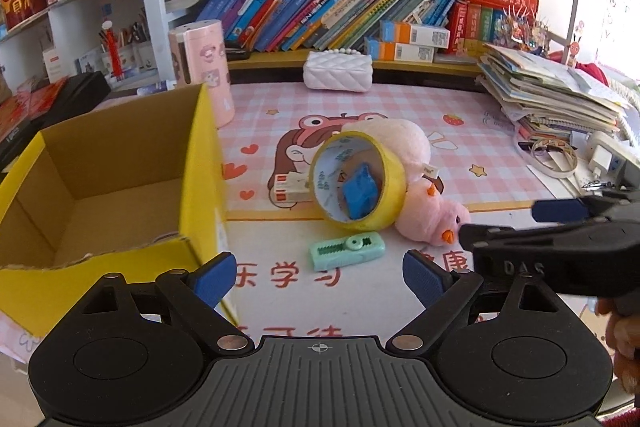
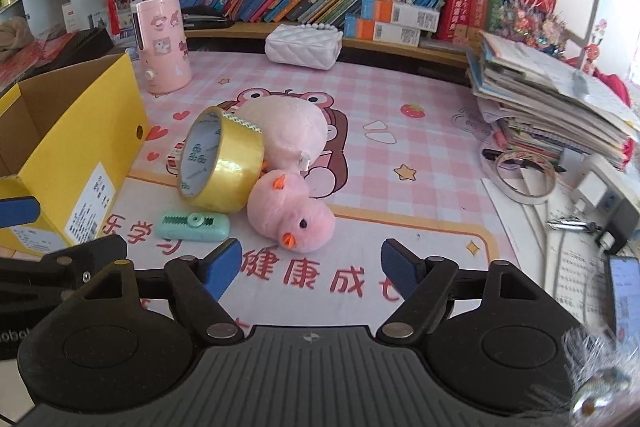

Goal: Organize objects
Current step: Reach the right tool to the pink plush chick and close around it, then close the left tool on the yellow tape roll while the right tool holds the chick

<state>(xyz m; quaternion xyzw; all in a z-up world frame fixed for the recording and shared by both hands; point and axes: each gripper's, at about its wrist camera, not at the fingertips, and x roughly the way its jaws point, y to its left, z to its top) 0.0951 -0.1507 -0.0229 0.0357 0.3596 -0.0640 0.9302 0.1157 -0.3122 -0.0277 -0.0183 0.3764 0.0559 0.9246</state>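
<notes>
An open yellow cardboard box (image 1: 206, 163) (image 2: 92, 155) stands at the left of the pink desk mat. Right of it a yellow tape roll (image 1: 394, 179) (image 2: 232, 167) leans on a pink plush duck (image 1: 436, 223) (image 2: 296, 211). A mint correction tape (image 1: 348, 251) (image 2: 192, 227) lies in front of the roll, and a small red-and-white box (image 1: 290, 189) sits behind it. My left gripper (image 1: 318, 279) is open just short of the correction tape, holding nothing. My right gripper (image 2: 312, 267) is open in front of the duck's head, also holding nothing.
A pink cylinder (image 1: 200, 67) and a white quilted purse (image 1: 338, 71) stand at the back of the mat. A pile of books (image 1: 548, 95), a thin tape ring (image 1: 554, 157) and a power strip crowd the right side. Bookshelves rise behind.
</notes>
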